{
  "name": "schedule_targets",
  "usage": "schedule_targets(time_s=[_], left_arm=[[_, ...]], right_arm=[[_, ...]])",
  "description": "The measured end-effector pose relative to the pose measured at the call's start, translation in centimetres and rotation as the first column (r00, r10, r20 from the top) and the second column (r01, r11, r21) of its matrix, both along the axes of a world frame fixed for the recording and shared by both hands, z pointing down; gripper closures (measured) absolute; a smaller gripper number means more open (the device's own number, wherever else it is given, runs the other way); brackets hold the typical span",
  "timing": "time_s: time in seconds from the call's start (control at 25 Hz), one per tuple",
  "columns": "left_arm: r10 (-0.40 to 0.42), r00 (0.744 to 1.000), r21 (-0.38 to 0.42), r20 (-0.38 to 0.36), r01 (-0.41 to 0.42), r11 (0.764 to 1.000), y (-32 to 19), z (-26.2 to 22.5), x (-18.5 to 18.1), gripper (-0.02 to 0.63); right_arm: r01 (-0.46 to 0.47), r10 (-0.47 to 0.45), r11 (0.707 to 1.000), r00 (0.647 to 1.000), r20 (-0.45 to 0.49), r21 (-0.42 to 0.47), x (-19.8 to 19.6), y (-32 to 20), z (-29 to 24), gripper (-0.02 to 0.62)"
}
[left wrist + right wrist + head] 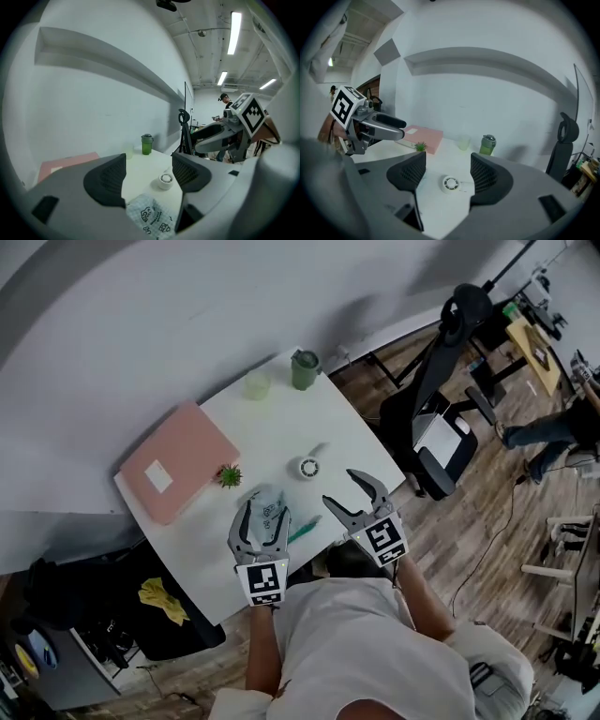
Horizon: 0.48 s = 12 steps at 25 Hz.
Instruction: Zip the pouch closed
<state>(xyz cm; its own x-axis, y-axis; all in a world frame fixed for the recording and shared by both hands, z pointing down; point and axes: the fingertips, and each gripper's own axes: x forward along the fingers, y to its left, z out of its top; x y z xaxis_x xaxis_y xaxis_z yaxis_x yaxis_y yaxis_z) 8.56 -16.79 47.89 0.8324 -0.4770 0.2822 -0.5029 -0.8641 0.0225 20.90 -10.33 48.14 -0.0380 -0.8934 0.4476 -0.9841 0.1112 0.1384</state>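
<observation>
The pouch (269,511) is white with a checked pattern and small prints, and it lies near the front edge of the white table (352,432). My left gripper (264,512) hovers over it, open, its two jaws standing either side of the pouch without touching it. In the left gripper view the pouch (152,216) shows low between the open jaws of the left gripper (147,174). My right gripper (341,486) is open and empty to the right of the pouch. The right gripper (443,173) looks at a round white object (450,183), with the pouch out of that view.
A teal pen (305,529) lies right of the pouch. Beyond it sit the round white object (309,467), a small plant (230,475) and a pink folder (178,461). A green bottle (305,369) and a pale cup (257,385) stand at the far edge. An office chair (441,418) is right of the table.
</observation>
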Motion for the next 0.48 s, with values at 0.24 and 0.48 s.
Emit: schedule_targets(time_s=[0.24, 0.48], left_arm=[[-0.059, 0.998, -0.069, 0.036, 0.061, 0.996, 0.5, 3.1, -0.2, 0.332], [-0.187, 0.978, -0.103, 0.095, 0.197, 0.975, 1.6, 5.2, -0.4, 0.354]], right_arm=[[0.172, -0.172, 0.977, 0.985, 0.009, -0.127, -0.6, -0.6, 4.6, 0.341], [0.366, -0.361, 0.908, 0.930, 0.064, -0.204, -0.9, -0.4, 7.9, 0.371]])
